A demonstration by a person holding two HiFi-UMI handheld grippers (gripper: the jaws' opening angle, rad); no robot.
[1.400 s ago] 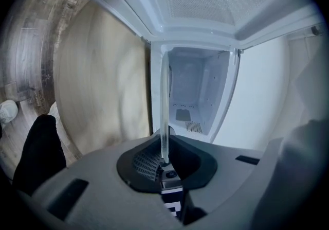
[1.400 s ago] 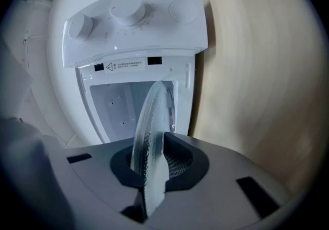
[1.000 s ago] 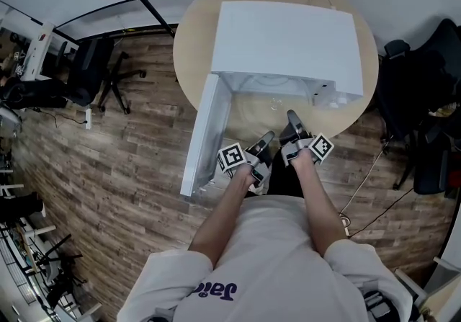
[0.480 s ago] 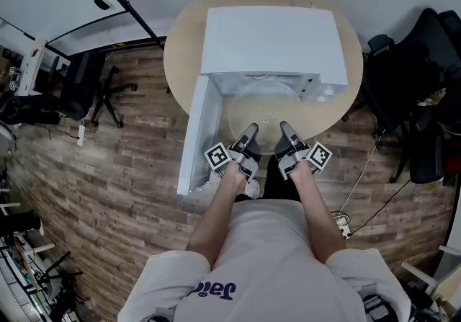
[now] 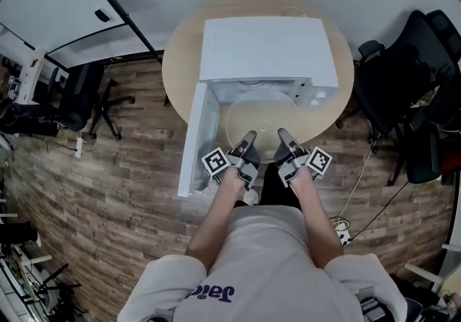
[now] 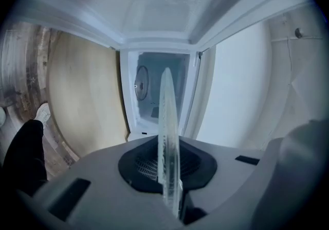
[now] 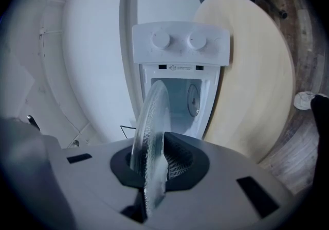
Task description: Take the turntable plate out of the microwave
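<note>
The clear glass turntable plate (image 5: 263, 113) hangs level in front of the white microwave's (image 5: 270, 43) open cavity, its far edge still at the opening. My left gripper (image 5: 249, 140) grips the plate's near rim on the left. Its jaws have just been closing, and the rim sits between them. My right gripper (image 5: 280, 136) is shut on the near rim to the right. In the left gripper view the plate (image 6: 167, 121) shows edge-on between the black pads of the left gripper (image 6: 168, 170). The right gripper view shows the plate (image 7: 150, 121) likewise in the right gripper (image 7: 152, 172).
The microwave door (image 5: 194, 140) stands swung open at the left, beside my left gripper. The microwave sits on a round wooden table (image 5: 180, 72). Office chairs stand at the left (image 5: 83, 90) and right (image 5: 403, 68). A cable (image 5: 364, 176) lies on the wooden floor.
Both grippers have drawn back toward the person and risen. The glass plate has come out of the cavity with them and now hangs in front of the opening.
</note>
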